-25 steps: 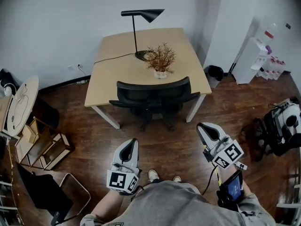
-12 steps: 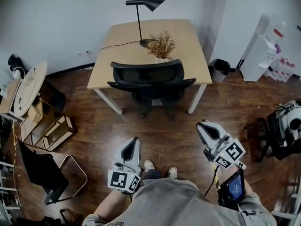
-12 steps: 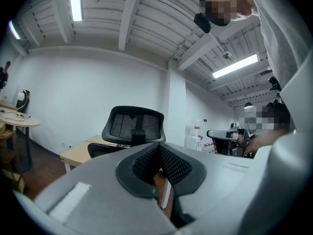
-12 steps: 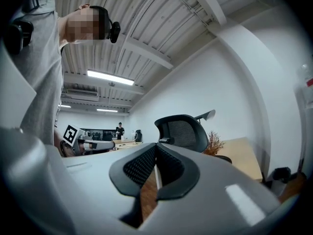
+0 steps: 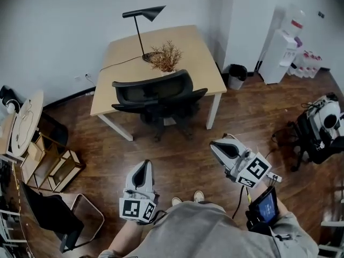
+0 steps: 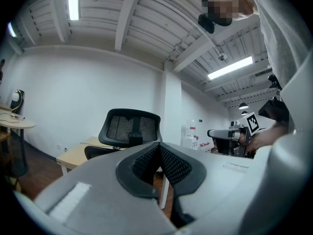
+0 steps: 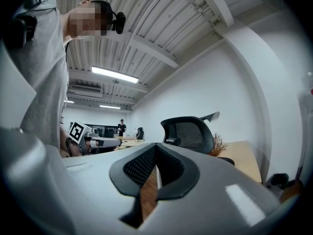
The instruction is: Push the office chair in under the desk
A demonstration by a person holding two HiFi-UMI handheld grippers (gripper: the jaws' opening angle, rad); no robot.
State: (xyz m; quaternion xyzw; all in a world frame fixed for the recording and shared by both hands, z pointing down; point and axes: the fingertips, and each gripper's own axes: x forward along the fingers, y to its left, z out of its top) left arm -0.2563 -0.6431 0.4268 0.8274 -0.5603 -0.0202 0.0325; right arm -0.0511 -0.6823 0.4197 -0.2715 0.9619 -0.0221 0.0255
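Got the chair [image 5: 153, 93] parked at the near edge of the tabletop [image 5: 188, 52], backrest facing this way, base showing on the wood floor [image 5: 183, 160] just below that edge. Seeing a black lamp [image 5: 141, 16] and a dried plant [image 5: 165, 55] up top, right behind the backrest. Also spotting a small bin [image 5: 235, 75] off the right corner. Got the left gripper [image 5: 144, 164] and right gripper [image 5: 214, 145] well back from the chair, over floor, both pressed together with nothing pinched, aimed roughly at the chair.
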